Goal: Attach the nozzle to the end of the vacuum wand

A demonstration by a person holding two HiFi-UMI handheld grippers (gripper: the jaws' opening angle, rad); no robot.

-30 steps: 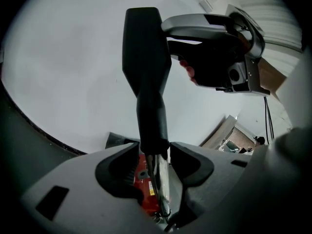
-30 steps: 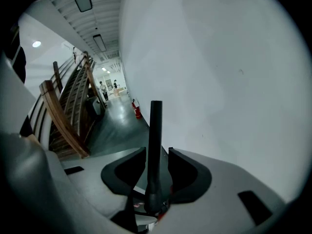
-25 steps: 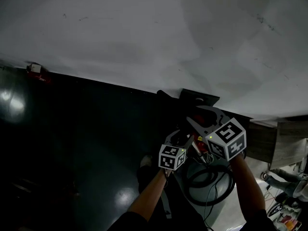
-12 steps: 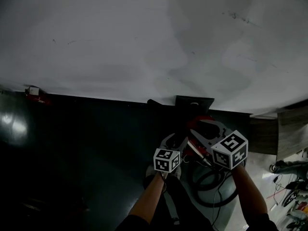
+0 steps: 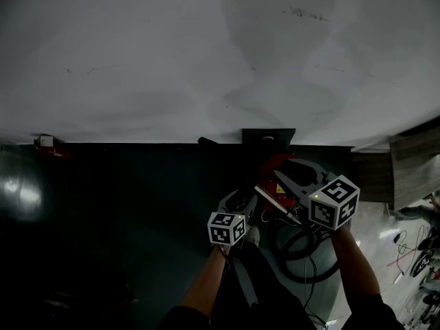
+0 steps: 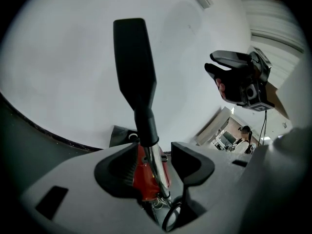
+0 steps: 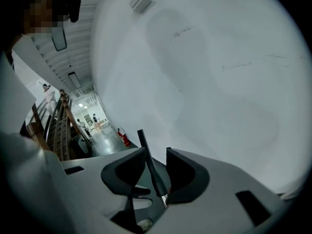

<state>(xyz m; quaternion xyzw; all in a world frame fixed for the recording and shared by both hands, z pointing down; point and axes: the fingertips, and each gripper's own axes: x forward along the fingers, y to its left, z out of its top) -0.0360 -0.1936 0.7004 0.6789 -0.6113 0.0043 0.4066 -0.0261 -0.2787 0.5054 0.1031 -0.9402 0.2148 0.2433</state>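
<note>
Black and flat, the nozzle (image 6: 134,57), dead centre of the left gripper view. Collar pushed over the top of the chrome wand (image 6: 156,167), blade outlined against the white wall (image 6: 63,72). Directly above the red vacuum (image 6: 144,182) in the picture, the whole stick rising in front of it. Fingers (image 6: 117,172) of the left gripper (image 6: 155,147) spread wide either side of the wand. Just been opening, wand in the gap, clear space on both sides, no pad pressing. Up and to the right of the red vacuum, well clear of the nozzle, the right gripper (image 6: 208,62), its two fingers parted.

Over to the right gripper view. Fingers (image 7: 183,174) apart here too, with a narrower gap. Nozzle edge-on as a thin dark blade in that gap, a glint of chrome at its foot. Beyond the pads rather than pinched, going by the other view.

Head view now. Red vacuum at the foot of the wall on the dark floor (image 5: 103,205), black wall plate (image 5: 268,136) right behind it. Wand slanting across the front of the red vacuum. Just left of it, the left gripper; over its right side, the right gripper. Hose (image 5: 282,260) coiled on the floor on the person's side of the red vacuum.
</note>
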